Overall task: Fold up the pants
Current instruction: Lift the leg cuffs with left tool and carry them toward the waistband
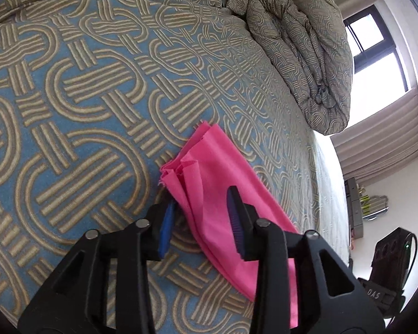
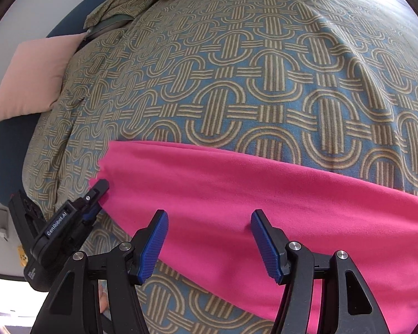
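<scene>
Our left gripper [image 1: 200,217] jaws wide astride the pink pants [image 2: 237,192] hem, our right gripper [image 2: 209,243] wide too — pants flat on the patterned bedspread [image 2: 237,83]

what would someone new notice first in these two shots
The bright pink pants jump out first, lying in a long strip across the near part of the bed's blue and tan looped-pattern cover. Next come the black tongs with blue pads: the right tongs stand open over the middle of the pants, and the left tongs are open at the bunched end.
</scene>
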The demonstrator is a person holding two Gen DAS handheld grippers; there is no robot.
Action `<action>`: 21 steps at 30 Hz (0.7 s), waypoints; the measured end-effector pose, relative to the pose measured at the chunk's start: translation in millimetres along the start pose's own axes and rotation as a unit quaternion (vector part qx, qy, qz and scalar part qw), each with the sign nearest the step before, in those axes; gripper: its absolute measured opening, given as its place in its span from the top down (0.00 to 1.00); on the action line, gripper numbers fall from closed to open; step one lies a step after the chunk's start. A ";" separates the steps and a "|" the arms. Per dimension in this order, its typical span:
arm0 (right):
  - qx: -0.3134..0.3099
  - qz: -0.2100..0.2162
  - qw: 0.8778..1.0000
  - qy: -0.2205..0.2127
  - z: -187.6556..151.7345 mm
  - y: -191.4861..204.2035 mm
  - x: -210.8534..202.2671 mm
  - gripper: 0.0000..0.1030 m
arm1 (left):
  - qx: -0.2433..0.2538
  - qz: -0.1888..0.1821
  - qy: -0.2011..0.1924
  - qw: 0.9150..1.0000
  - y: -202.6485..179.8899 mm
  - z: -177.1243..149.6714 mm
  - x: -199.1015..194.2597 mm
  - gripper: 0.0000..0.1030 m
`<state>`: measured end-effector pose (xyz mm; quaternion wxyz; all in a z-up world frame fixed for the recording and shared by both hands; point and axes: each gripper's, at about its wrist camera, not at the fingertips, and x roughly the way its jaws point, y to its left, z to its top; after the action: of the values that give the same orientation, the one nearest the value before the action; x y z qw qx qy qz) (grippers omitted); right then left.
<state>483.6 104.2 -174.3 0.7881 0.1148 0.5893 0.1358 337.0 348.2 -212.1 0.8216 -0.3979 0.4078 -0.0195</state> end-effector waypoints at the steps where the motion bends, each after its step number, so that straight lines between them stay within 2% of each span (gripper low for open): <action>1: -0.005 -0.002 1.000 0.001 0.3 0.7 -0.3 0.39 | -0.003 -0.003 -0.003 1.000 -0.5 0.9 1.0 0.55; 3: -0.011 -0.006 1.000 0.001 1.0 2.9 -0.8 0.39 | 0.006 0.005 -0.007 1.000 -4.3 1.7 3.8 0.55; 4: -0.013 -0.006 1.000 0.001 1.5 3.6 -1.2 0.39 | 0.016 0.010 -0.008 1.000 -7.2 1.7 5.3 0.60; 5: -0.015 -0.006 1.000 0.001 1.7 4.4 -1.7 0.39 | 0.026 0.020 -0.007 0.999 -9.4 1.7 7.0 0.82; 6: -0.017 -0.007 1.000 0.000 2.0 5.3 -2.0 0.39 | 0.037 0.032 0.003 0.999 -10.9 1.5 11.2 0.92; 9: -0.013 -0.006 1.000 -0.006 2.7 1.8 -5.2 0.39 | 0.049 0.032 -0.001 0.998 -12.4 1.5 9.8 0.91; 17: 0.081 0.062 0.995 -0.008 17.8 -15.7 6.9 0.39 | 0.089 0.048 -0.016 0.995 -23.1 -0.6 0.7 0.91; 21: 0.099 0.053 0.994 0.006 24.8 -17.3 33.3 0.36 | 0.099 0.039 -0.023 0.994 -30.5 1.9 -8.7 0.91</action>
<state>517.7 99.1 -203.1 0.7612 0.2225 0.5974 0.1194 341.4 331.7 -185.4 0.8662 -0.2989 0.4001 -0.0187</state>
